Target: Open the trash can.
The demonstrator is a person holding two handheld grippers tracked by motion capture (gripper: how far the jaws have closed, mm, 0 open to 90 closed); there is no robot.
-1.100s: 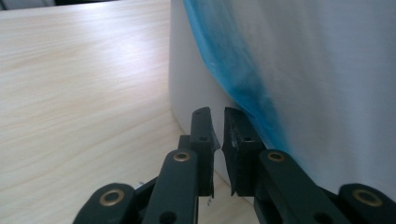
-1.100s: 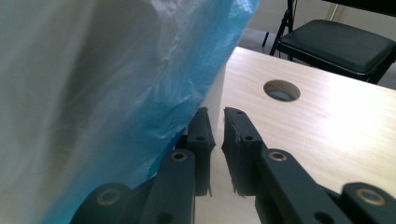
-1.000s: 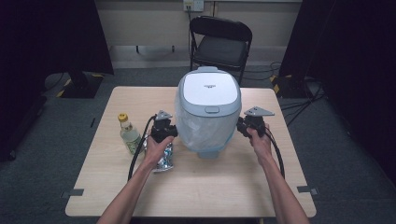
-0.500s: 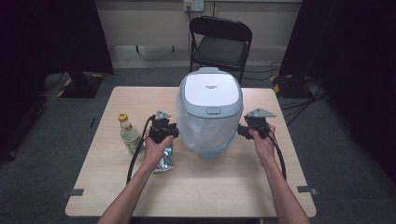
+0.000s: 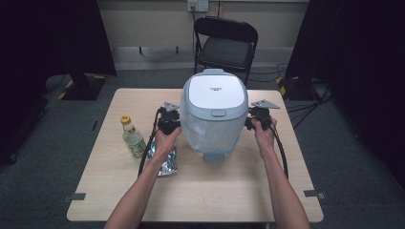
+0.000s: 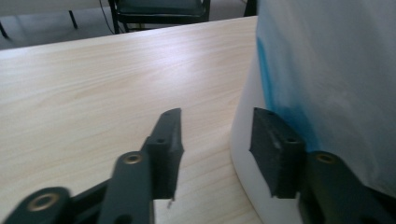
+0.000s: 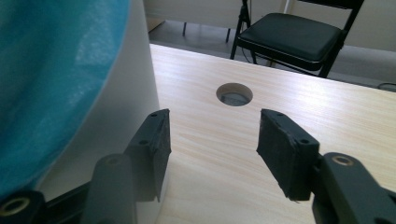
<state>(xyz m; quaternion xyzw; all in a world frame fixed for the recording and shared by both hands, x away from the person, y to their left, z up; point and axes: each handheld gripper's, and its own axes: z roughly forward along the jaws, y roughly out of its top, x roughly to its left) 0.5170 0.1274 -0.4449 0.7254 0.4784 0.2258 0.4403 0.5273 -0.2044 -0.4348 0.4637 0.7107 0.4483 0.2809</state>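
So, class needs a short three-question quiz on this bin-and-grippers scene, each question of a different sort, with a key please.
1. True or false: the left gripper is shut on the pedal bin.
2. Which thing lies under the person's left hand? A) foil packet B) mug C) sponge
3. Fill in: beside the foil packet stands a small ___ with a yellow cap.

Key
1. False: both the left and the right gripper stand open, one at each side of the bin.
2. A
3. bottle
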